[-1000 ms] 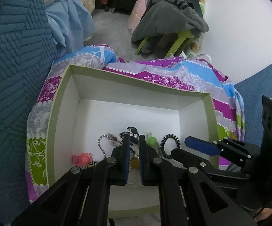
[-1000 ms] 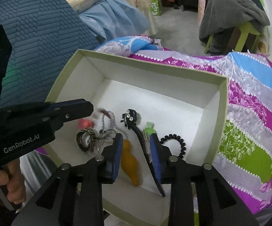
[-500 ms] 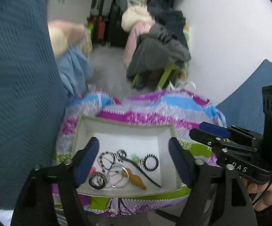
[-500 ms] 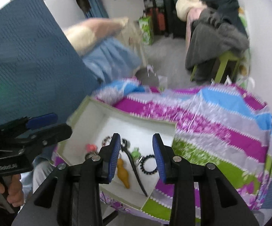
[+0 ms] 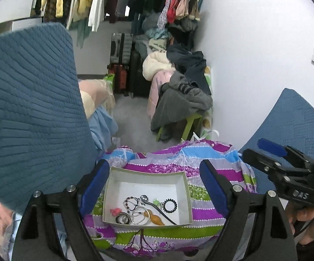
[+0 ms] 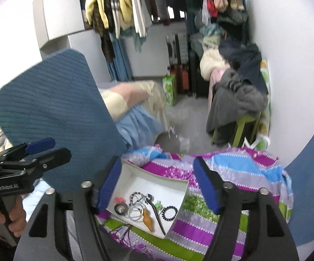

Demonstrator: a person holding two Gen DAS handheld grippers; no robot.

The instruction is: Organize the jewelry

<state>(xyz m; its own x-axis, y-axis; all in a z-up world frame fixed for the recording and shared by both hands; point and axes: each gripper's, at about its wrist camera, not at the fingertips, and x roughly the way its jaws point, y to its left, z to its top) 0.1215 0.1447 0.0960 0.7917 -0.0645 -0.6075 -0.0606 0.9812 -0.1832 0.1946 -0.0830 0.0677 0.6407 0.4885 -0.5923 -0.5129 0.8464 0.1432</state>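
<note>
Jewelry (image 5: 142, 211) lies in a heap in the near half of a shallow white box (image 5: 147, 173) with a pale green rim, seen between the jaws of both tools. Left gripper (image 5: 154, 188) has its blue-padded jaws spread wide, having just been opening, with nothing between them; it hangs well above the box. Right gripper (image 6: 159, 186) likewise has jaws spread after just opening, nothing gripped (the box only appears framed between them from above). In the heap: a pink charm (image 5: 115, 212), a beaded chain (image 5: 130, 202), silver rings (image 5: 138, 216), an orange gourd-shaped pendant (image 5: 154, 216), a black hair stick (image 5: 159, 209), a small green piece (image 5: 156, 202) and a black coil hair tie (image 5: 170, 205) off to the right. The box rests on a striped purple, blue and green floral cloth (image 5: 213, 169). Blue quilted chair backs (image 5: 26, 108) flank it. Beyond stand a green stool (image 5: 189, 122) piled with grey clothes and hanging garments (image 5: 87, 2).
</note>
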